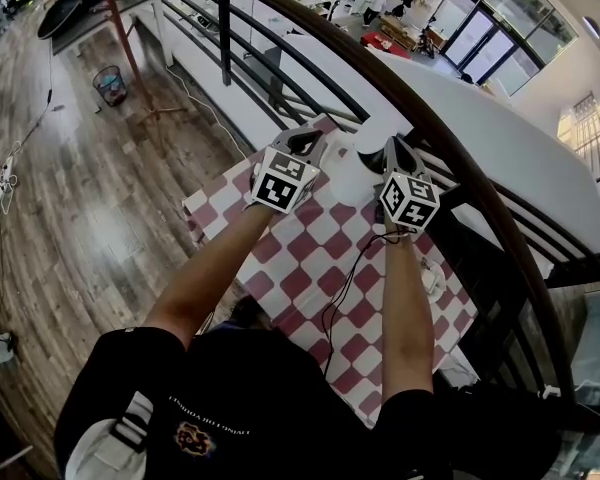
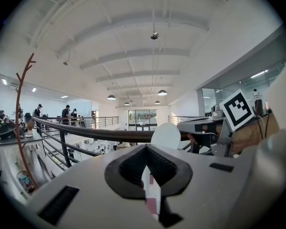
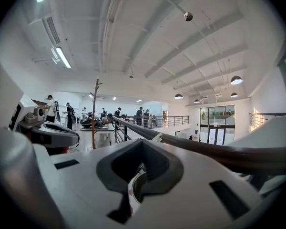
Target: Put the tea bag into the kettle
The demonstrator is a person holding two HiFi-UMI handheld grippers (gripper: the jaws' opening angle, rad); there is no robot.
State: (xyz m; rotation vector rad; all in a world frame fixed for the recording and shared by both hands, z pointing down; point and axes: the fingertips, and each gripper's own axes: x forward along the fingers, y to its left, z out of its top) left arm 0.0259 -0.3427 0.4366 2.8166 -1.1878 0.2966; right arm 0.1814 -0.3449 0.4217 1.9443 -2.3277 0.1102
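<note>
The white kettle [image 1: 352, 173] stands at the far edge of the red-and-white checked bench [image 1: 310, 258], just inside the dark railing [image 1: 460, 158]. It sits between the two tools. The left hand-held gripper [image 1: 302, 144] is close on its left and the right hand-held gripper [image 1: 398, 154] close on its right, and both point away from the person.

In the left gripper view, the jaws meet at their far tips, leaving only a narrow slit nearer the camera. A white and pink strip shows in that slit, and it cannot be told whether this is the tea bag or the bench cloth beneath. No tea bag can be picked out with certainty in any view. The round white lid [image 2: 166, 135] stands upright just ahead and to the right of these jaws.

In the right gripper view, the jaws are also drawn together at the tips. A small white piece [image 3: 156, 137] sits right at their end. It is perhaps the lid's tab, though it is too small to be sure. The kettle's open mouth [image 3: 136, 187] shows below, through the gap behind the tips.

Judging by this, the opening lies down and to the right of the left tool. That tool seems the likelier carrier, and a short move right over the mouth would come next.
</note>
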